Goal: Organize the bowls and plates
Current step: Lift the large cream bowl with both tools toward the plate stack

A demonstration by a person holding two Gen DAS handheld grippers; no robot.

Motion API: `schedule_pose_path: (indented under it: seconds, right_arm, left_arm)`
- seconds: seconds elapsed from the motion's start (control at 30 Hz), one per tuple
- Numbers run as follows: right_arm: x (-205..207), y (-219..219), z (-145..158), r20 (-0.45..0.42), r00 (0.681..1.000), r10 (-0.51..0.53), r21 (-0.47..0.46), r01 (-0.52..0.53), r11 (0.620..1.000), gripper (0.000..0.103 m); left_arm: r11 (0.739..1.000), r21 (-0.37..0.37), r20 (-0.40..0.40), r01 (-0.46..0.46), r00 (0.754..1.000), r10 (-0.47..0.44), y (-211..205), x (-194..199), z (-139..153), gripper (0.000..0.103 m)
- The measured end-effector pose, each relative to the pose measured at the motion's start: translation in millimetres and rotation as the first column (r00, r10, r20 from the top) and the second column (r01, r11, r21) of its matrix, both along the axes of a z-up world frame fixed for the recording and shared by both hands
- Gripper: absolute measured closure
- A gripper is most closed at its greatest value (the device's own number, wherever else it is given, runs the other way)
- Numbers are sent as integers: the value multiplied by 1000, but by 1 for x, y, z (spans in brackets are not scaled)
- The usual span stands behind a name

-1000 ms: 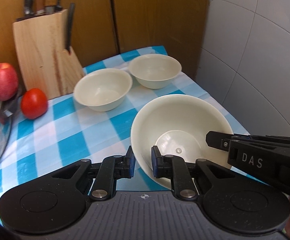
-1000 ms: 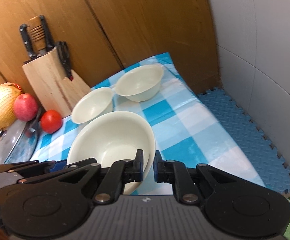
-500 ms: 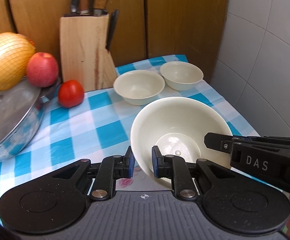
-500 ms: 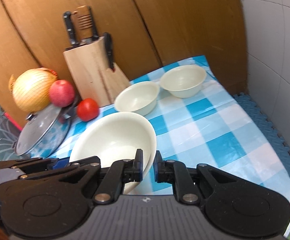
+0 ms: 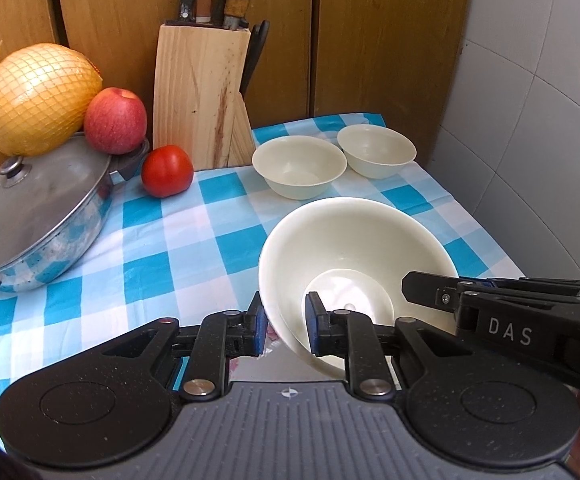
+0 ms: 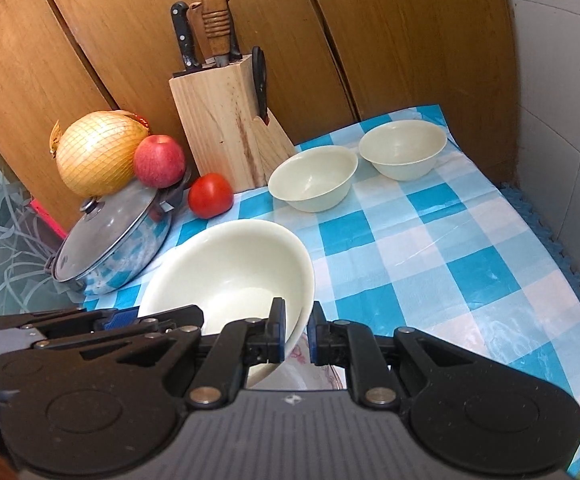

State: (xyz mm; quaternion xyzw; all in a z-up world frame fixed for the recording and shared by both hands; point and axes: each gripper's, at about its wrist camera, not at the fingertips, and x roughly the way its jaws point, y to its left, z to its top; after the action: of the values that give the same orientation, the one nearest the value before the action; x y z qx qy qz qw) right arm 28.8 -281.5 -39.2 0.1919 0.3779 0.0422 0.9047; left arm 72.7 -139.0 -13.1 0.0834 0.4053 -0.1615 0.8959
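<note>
A large cream bowl (image 5: 354, 256) (image 6: 229, 276) is held near the front of the checked tablecloth. My left gripper (image 5: 283, 328) is shut on its left rim, one finger inside, one outside. My right gripper (image 6: 296, 336) is shut on its right rim the same way. Beneath the bowl a plate with a pink pattern (image 6: 314, 372) partly shows. Two smaller cream bowls (image 5: 300, 166) (image 5: 376, 156) stand side by side at the back of the cloth; they also show in the right wrist view (image 6: 314, 178) (image 6: 404, 154).
A wooden knife block (image 5: 199, 96) stands at the back by the wooden wall. A tomato (image 5: 167, 176), an apple (image 5: 115, 120) and a netted pomelo (image 5: 39, 98) sit by a lidded steel pot (image 5: 37, 216) at left. A tiled wall (image 5: 530, 120) bounds the right.
Both grippers have drawn back toward the front with the large bowl held between them. The small bowls and knife block now lie farther off, and the pot and fruit have come into view.
</note>
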Motion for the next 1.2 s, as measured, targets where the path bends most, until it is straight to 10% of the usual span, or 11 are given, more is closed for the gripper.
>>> schedule_pose_path:
  seconds: [0.4, 1.2]
  right_arm:
    - [39, 15, 23, 73, 997, -10, -7, 10, 1000, 90]
    - [126, 43, -51, -96, 994, 42, -34, -45, 998, 88]
  left_arm:
    - [997, -48, 21, -64, 998, 65, 18, 29, 12, 71]
    - [984, 0, -118, -177, 977, 176, 68, 94, -50, 73]
